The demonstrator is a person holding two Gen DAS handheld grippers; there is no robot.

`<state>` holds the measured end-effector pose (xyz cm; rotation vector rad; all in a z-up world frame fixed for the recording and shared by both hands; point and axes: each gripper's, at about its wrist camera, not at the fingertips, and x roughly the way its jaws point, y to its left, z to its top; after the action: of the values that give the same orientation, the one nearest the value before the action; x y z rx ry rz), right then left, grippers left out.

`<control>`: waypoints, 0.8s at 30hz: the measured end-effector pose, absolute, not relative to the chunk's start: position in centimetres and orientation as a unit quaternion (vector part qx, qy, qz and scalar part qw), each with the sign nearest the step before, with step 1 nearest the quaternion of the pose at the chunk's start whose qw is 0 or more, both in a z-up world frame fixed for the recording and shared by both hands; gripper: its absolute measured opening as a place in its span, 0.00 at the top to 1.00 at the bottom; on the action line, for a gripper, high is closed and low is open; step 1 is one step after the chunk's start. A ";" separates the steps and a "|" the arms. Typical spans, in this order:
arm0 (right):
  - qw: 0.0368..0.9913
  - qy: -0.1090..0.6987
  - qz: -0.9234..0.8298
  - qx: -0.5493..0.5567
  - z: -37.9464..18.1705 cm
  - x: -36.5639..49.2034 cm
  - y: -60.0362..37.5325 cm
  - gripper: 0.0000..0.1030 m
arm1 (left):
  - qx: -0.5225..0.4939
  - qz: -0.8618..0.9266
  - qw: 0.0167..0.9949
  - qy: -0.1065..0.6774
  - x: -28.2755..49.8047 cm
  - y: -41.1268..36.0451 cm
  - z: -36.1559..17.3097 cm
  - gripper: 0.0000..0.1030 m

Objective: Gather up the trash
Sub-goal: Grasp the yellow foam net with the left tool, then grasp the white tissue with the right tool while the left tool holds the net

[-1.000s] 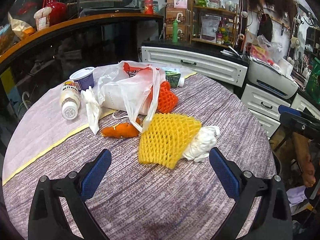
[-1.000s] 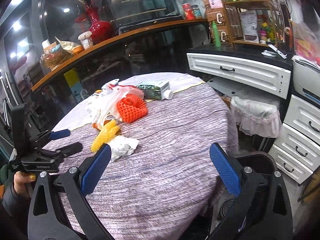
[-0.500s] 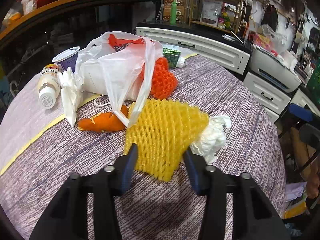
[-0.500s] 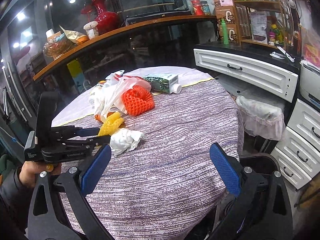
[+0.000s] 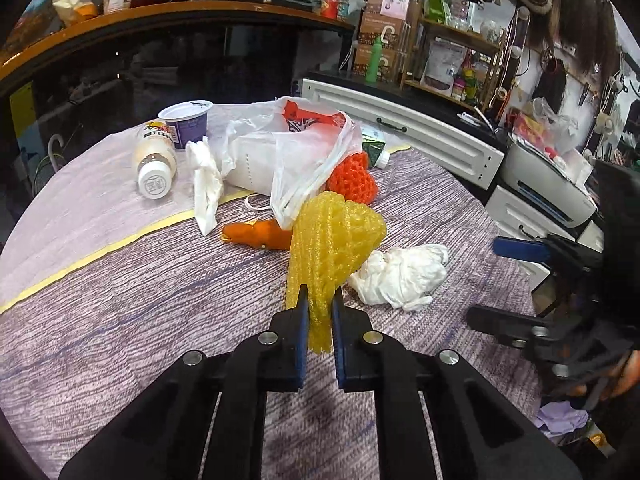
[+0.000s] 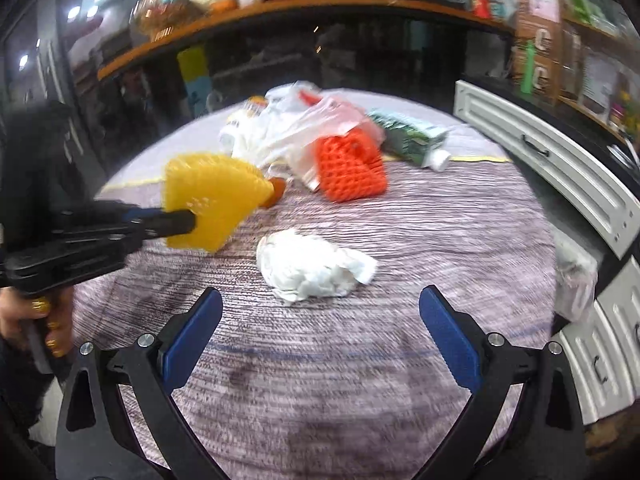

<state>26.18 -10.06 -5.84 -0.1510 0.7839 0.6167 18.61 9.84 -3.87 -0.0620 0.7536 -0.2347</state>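
My left gripper (image 5: 319, 320) is shut on the yellow foam net (image 5: 332, 236) and holds it lifted off the round table; the right wrist view shows the same net (image 6: 212, 196) in that gripper (image 6: 188, 220). A crumpled white tissue (image 5: 400, 272) lies just right of the net and in front of my right gripper (image 6: 320, 320), which is open and empty; the tissue (image 6: 312, 268) lies between and beyond its fingers. An orange peel (image 5: 260, 236), an orange foam net (image 5: 356, 180), a white plastic bag (image 5: 280, 152) and a white paper scrap (image 5: 206, 192) lie behind.
A lying drink bottle (image 5: 154, 160), a purple cup (image 5: 188, 120) and a green carton (image 6: 412, 142) sit at the table's far side. White drawers (image 5: 400, 136) stand right of the table. A dark counter with a wooden top (image 5: 160, 12) runs behind.
My left gripper closed on the yellow net and lifted it off the table. My right gripper moved in toward the white tissue, still open.
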 end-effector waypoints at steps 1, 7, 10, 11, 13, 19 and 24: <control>0.873 0.380 0.294 -0.080 -6.0 26.5 -9.6 0.06 | -0.033 -0.113 0.923 0.365 18.5 10.0 -3.7 0.90; 0.859 0.404 0.288 -0.129 -7.6 29.1 -7.3 0.06 | -0.060 -0.106 0.926 0.357 17.5 11.1 -3.3 0.89; 0.854 0.412 0.285 -0.141 -8.2 29.7 -6.6 0.06 | -0.062 -0.102 0.926 0.357 17.3 11.2 -3.3 0.90; 0.854 0.411 0.284 -0.145 -8.3 29.8 -6.4 0.12 | -0.063 -0.102 0.926 0.359 17.4 11.3 -3.3 0.90; 0.852 0.415 0.285 -0.143 -8.4 29.9 -6.2 0.26 | -0.065 -0.101 0.925 0.361 17.4 11.4 -3.5 0.89; 0.854 0.409 0.294 -0.128 -8.4 29.2 -6.5 0.60 | -0.072 -0.103 0.923 0.364 17.3 11.2 -4.1 0.90; 0.867 0.390 0.292 -0.102 -7.5 27.6 -8.4 0.69 | -0.077 -0.107 0.922 0.364 16.8 10.8 -4.2 0.90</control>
<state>27.60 -8.43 -7.50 -0.2137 0.8167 0.6120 16.80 10.79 -4.18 -0.1577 0.7466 -0.2187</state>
